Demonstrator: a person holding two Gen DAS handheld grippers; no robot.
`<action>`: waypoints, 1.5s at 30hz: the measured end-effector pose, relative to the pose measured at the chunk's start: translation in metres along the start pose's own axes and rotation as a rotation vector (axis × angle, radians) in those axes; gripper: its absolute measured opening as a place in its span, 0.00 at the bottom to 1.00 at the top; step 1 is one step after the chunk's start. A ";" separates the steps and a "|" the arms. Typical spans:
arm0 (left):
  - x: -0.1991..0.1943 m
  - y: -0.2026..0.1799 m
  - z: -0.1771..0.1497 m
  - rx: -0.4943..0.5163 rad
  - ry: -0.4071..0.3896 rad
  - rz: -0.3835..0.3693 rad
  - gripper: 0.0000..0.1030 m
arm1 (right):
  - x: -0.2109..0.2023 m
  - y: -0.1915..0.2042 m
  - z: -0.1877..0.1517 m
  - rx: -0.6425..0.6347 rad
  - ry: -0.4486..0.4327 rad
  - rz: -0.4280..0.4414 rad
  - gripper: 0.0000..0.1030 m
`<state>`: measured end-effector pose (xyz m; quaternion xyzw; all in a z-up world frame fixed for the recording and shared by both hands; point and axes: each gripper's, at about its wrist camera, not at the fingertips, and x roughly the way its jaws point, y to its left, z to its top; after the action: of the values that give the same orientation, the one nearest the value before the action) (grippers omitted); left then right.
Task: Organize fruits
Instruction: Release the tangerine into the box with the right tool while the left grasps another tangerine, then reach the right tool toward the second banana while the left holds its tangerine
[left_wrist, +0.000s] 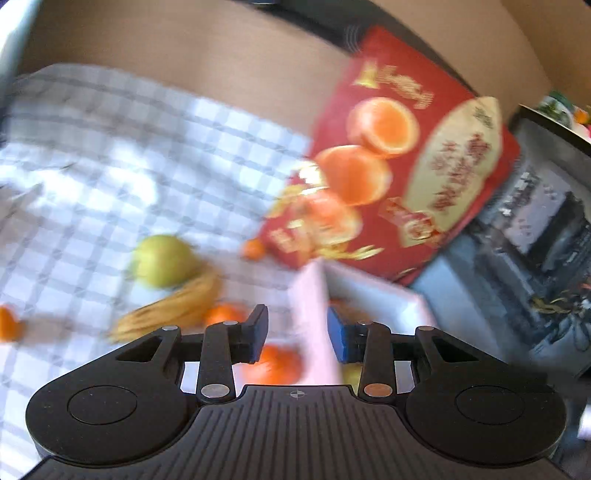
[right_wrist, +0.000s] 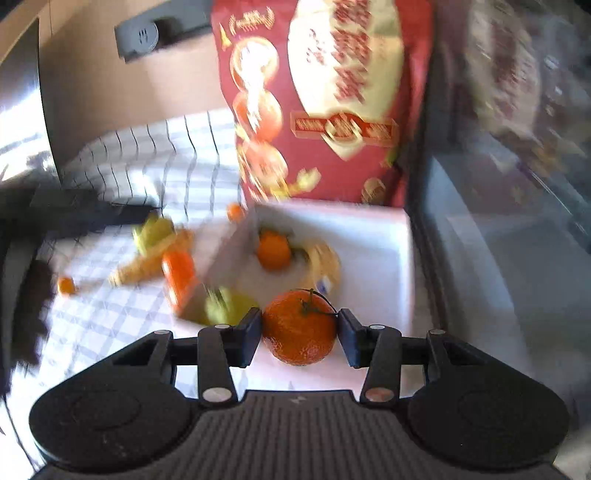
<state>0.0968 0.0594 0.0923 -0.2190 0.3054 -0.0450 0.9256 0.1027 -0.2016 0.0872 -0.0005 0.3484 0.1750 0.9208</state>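
Currently the right gripper holds a tangerine between its fingers, low centre of the right wrist view, above the near part of the white box.

Risks:
- Release too early or too near the wall: the round tangerine may, by estimate, roll out or strike the orange already in the box.
- Excess squeeze may bruise the soft peel.
- Both views are blurred, which suggests fast motion; the left gripper straddles the box wall and could tip it.

The left fingers stand moderately apart and hold nothing.

Appearance: the tangerine is bright orange, dimpled, glossy, with a dark stem on top. On the checked cloth, lower left of the left wrist view, lie a green apple, a banana and a few more small oranges. A red bag stands behind the box.
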 end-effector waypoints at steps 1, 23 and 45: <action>-0.005 0.011 -0.003 -0.010 0.013 0.019 0.38 | 0.010 0.002 0.011 0.007 -0.012 0.005 0.43; -0.066 0.151 -0.007 0.209 0.017 0.307 0.38 | 0.028 0.173 -0.038 -0.114 0.079 -0.001 0.57; -0.009 0.166 -0.003 0.331 0.142 0.273 0.38 | 0.028 0.188 -0.066 -0.141 0.178 -0.078 0.61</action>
<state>0.0792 0.2096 0.0235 -0.0172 0.3852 0.0157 0.9225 0.0196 -0.0241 0.0418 -0.0943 0.4154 0.1625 0.8900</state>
